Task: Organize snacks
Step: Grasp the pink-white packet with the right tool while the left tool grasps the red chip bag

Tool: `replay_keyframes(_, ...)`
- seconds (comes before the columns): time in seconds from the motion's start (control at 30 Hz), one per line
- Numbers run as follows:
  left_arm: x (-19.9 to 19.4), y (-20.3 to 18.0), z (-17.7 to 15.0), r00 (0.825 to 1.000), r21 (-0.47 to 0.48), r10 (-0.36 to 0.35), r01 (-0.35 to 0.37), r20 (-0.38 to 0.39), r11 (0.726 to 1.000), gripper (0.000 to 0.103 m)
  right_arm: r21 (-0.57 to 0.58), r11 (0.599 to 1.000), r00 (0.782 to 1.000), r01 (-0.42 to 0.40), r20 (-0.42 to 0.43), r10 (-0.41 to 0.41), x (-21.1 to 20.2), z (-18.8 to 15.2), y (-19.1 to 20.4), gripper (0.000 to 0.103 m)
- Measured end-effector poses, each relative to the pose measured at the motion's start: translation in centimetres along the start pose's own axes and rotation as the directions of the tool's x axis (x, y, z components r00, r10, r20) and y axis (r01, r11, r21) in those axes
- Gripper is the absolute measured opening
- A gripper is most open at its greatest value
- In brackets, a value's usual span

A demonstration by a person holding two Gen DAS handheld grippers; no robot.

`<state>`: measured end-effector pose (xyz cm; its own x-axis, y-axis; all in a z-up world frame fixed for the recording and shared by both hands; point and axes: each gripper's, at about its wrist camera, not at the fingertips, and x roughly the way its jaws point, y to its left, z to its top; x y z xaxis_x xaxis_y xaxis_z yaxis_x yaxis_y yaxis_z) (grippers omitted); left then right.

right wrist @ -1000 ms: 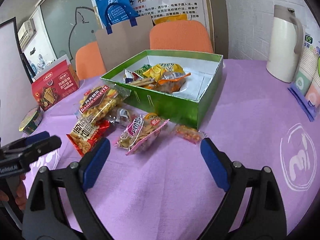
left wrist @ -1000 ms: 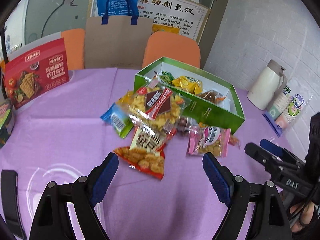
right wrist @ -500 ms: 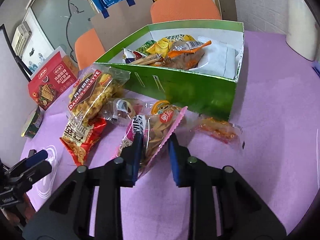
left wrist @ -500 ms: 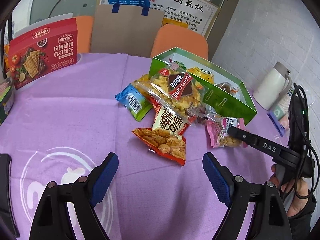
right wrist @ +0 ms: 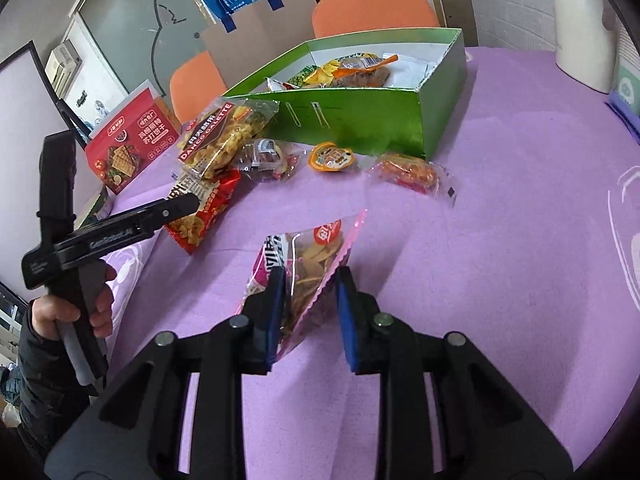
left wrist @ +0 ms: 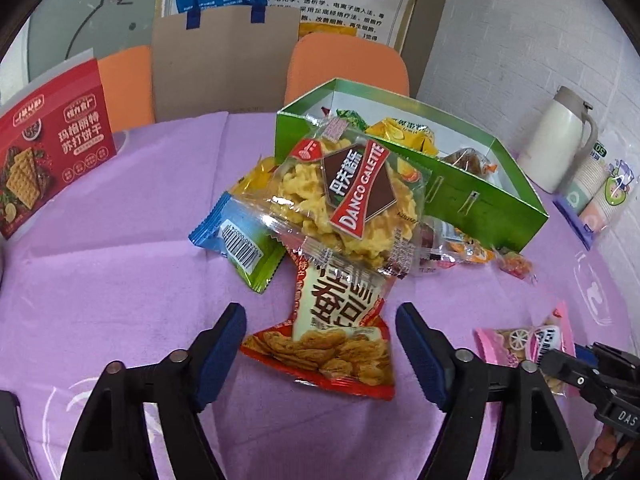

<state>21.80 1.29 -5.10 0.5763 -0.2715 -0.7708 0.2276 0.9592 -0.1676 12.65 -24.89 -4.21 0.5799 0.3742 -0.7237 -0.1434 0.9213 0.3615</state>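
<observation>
Snacks lie mid-frame on the bench [left wrist: 100, 280]; right tool [right wrist: 310, 304] grips a pink packet [right wrist: 304, 264], left tool [left wrist: 320, 344] gapes, empty, around a red packet [left wrist: 332, 344].

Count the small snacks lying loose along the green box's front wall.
3: a clear-wrapped dark packet by the Danco bag, an orange cup in the middle, an orange-red packet near the box corner. Others may hide under the bag.

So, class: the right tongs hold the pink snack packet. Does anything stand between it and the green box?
Nothing blocks a lifted path. The right tongs grip the pink plastic snack packet; only low wrapped snacks lie on the purple cloth before the open green cardboard box.
</observation>
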Motion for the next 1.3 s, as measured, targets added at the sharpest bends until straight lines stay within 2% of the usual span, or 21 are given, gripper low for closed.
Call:
replay_keyframes(0.1,-0.3,0.6,-0.7,0.999,-0.023,-0.044,0.044,-0.007,0.999,0.054,0.007,1.0,1.0,-0.004,0.0,0.004,-0.3,-0.4,-0.2,0.028)
replay_keyframes(0.13,-0.6,0.5,-1.1,0.999,-0.025,-0.052,0.052,-0.011,0.998,0.034,0.007,1.0,1.0,-0.006,0.002,0.006,-0.3,-0.5,-0.2,0.028)
replay_keyframes(0.2,-1.5,0.3,-2.1,0.994,-0.028,-0.099,0.098,-0.035,0.995,0.023,0.005,1.0,1.0,-0.011,0.002,0.011,-0.2,-0.5,0.0,0.028)
replay_keyframes(0.23,-2.0,0.0,-2.8,0.994,-0.025,-0.102,0.101,-0.039,0.995,0.022,0.005,1.0,1.0,-0.014,0.002,0.014,-0.2,-0.6,0.0,0.028)
replay_keyframes(0.33,-3.5,-0.7,-4.7,0.991,-0.009,-0.128,0.128,-0.034,0.992,0.022,-0.002,1.0,1.0,-0.016,0.008,0.016,-0.3,-0.8,0.1,0.029)
replay_keyframes(0.4,-4.1,-0.9,-5.1,0.989,-0.039,-0.144,0.143,-0.032,0.989,0.025,0.001,1.0,1.0,-0.012,0.009,0.012,-0.3,-0.9,0.1,0.03)
replay_keyframes(0.47,-4.0,-0.6,-4.8,0.989,-0.081,-0.144,0.141,-0.026,0.987,0.045,0.0,1.0,1.0,-0.005,0.005,0.005,-0.4,-0.9,0.2,0.031)
replay_keyframes(0.5,-3.9,-0.3,-4.6,0.99,-0.11,-0.14,0.138,-0.018,0.984,0.067,0.001,1.0,1.0,-0.006,0.003,0.006,-0.4,-0.9,0.3,0.034)
replay_keyframes(0.53,-3.8,0.2,-4.5,0.991,-0.155,-0.13,0.128,-0.007,0.98,0.077,0.002,1.0,1.0,-0.01,0.001,0.01,-0.5,-1.0,0.3,0.037)
replay_keyframes(0.6,-3.2,1.0,-4.2,0.99,-0.225,-0.142,0.138,-0.003,0.965,0.077,0.001,1.0,1.0,-0.008,0.004,0.008,-0.6,-1.2,0.4,0.047)
replay_keyframes(0.67,-2.2,1.8,-4.0,0.985,-0.309,-0.171,0.159,-0.011,0.938,0.078,-0.004,1.0,1.0,0.009,0.006,-0.009,-0.6,-1.3,0.4,0.047)
replay_keyframes(0.77,-2.2,2.8,-3.8,0.986,-0.37,-0.163,0.168,0.046,0.914,0.078,0.005,1.0,1.0,0.006,-0.004,-0.006,-0.4,-1.4,0.3,0.047)
replay_keyframes(0.87,-2.1,2.5,-3.8,0.988,-0.355,-0.146,0.154,0.049,0.922,0.07,0.016,1.0,1.0,-0.002,-0.012,0.002,0.0,-1.5,0.1,0.047)
replay_keyframes(0.9,-2.0,2.3,-3.9,0.99,-0.339,-0.137,0.142,0.039,0.93,0.06,0.022,1.0,1.0,-0.003,-0.017,0.004,0.3,-1.6,0.0,0.047)
replay_keyframes(1.0,-2.1,2.1,-4.0,0.991,-0.32,-0.126,0.132,0.039,0.938,0.056,0.02,1.0,1.0,-0.001,-0.013,0.001,0.7,-1.7,0.1,0.047)
replay_keyframes(1.03,-2.3,2.1,-4.0,0.991,-0.316,-0.126,0.134,0.046,0.939,0.044,0.01,1.0,1.0,0.005,-0.011,-0.005,0.8,-1.6,0.3,0.047)
replay_keyframes(1.07,-2.4,2.1,-4.0,0.989,-0.314,-0.141,0.151,0.053,0.937,0.041,0.004,1.0,1.0,0.008,-0.011,-0.008,0.9,-1.7,0.4,0.043)
replay_keyframes(1.1,-2.5,2.0,-4.0,0.988,-0.315,-0.144,0.152,0.048,0.937,0.041,0.001,1.0,1.0,-0.007,-0.011,0.007,0.9,-1.7,0.5,0.033)
replay_keyframes(1.2,-3.1,1.7,-4.5,0.989,-0.287,-0.139,0.147,0.048,0.947,0.039,-0.029,0.999,1.0,-0.015,-0.004,0.015,0.7,-1.9,1.0,0.031)
replay_keyframes(1.3,-4.0,1.7,-5.3,0.986,-0.284,-0.156,0.164,0.053,0.945,0.035,-0.042,0.999,1.0,-0.031,0.001,0.031,0.3,-2.2,1.5,0.03)
